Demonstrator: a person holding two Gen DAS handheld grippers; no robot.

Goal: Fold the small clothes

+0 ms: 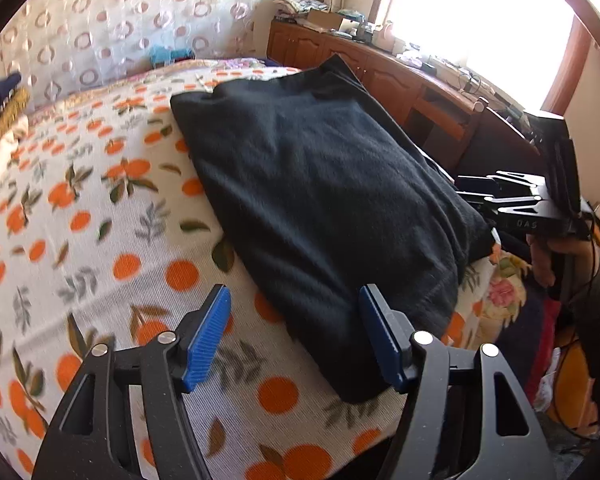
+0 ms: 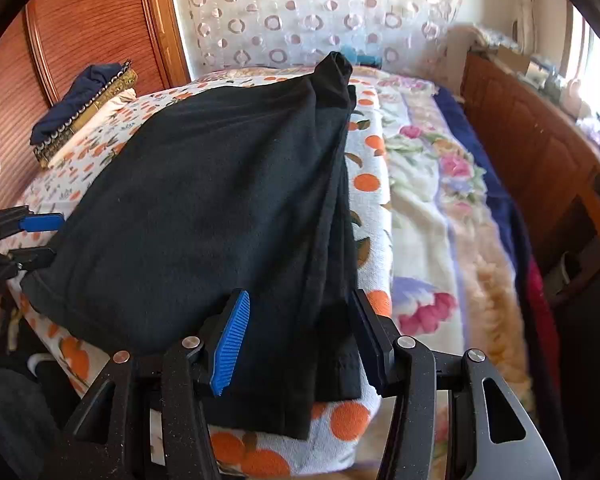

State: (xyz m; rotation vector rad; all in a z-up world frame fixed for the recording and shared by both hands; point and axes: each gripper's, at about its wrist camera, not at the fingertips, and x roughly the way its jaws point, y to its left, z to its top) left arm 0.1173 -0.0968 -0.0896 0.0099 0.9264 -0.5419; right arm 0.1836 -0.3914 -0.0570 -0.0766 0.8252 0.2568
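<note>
Where the left wrist view looks down along its own fingers, spread wide apart: left gripper (image 1: 294, 334), with 2 ribbed blue pads (image 1: 206, 340) on matte black arms, gripping nothing. Hovering at the near corner of a black garment (image 1: 320, 200), the right-hand pad just over the cloth edge, the other over bare cover. Folded into a thick, roughly rectangular slab, soft and faintly fuzzy, lying flat on a white woven bedspread (image 1: 80, 220) printed with orange fruit and grey-green leaves. Beyond the garment's far side, the right gripper (image 1: 482, 192), all black from this angle, held in a hand (image 1: 556, 256); open or closed, cannot tell here. Behind, a sheer curtain (image 1: 120, 20) with ring motifs and a glossy wooden cabinet (image 1: 380, 76) under a bright window. From the right wrist view, right gripper (image 2: 300, 338) likewise parted, 2 pads straddling the garment's layered near edge (image 2: 328, 320) without pinching it. Same black garment (image 2: 204, 208) smooth across its broad face, stacked folds visible along the right side, 1 bunched end raised at the far tip. At the left border, left gripper (image 2: 40, 238) beside the cloth's corner, fingers apart. To the right, a plush floral blanket (image 2: 440, 200); at the far left, a small pile of folded textiles (image 2: 84, 108) against a ribbed wooden headboard (image 2: 80, 28).
</note>
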